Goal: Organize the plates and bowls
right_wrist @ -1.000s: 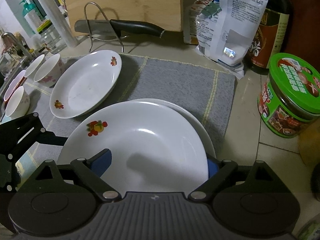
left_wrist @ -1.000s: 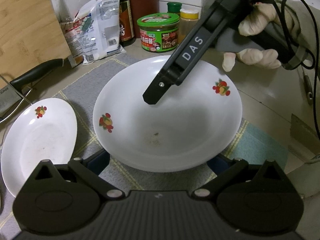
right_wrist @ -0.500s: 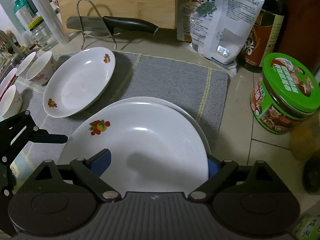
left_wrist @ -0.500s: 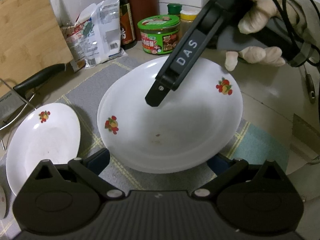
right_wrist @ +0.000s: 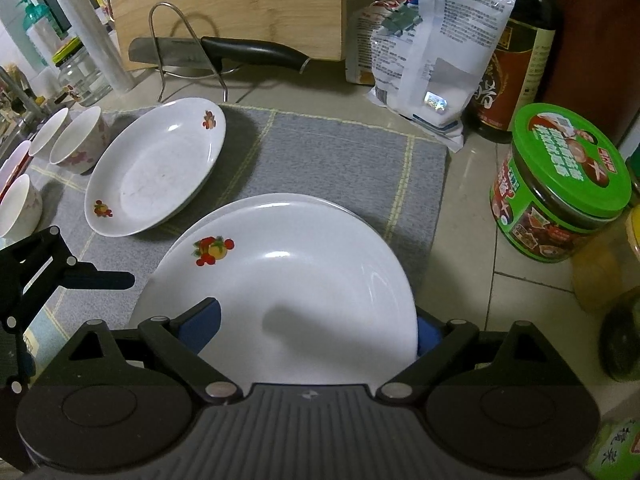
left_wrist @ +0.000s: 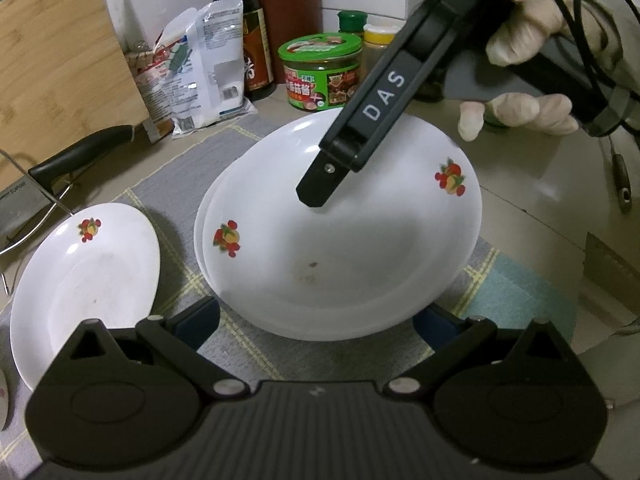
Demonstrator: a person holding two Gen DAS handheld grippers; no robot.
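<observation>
Left wrist view: left tool [left_wrist: 316, 320] jaws wide, clear of the stacked plates [left_wrist: 340, 240] on the mat [left_wrist: 180, 168]. A single plate [left_wrist: 84, 292] lies left.

Right wrist view: right tool [right_wrist: 316, 326] jaws wide, straddling the stack's near rim; whether the pads touch it cannot be told.

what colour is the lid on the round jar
Green lid, clearest in the right wrist view.

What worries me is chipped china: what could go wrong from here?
1. The top plate sits off-centre on the lower plate; it may slide or rock.
2. The open right gripper straddles the top plate's rim; withdrawing carelessly could drag it.
3. The jar stands close beside the stack; a sideways pull-out might knock it.
</observation>
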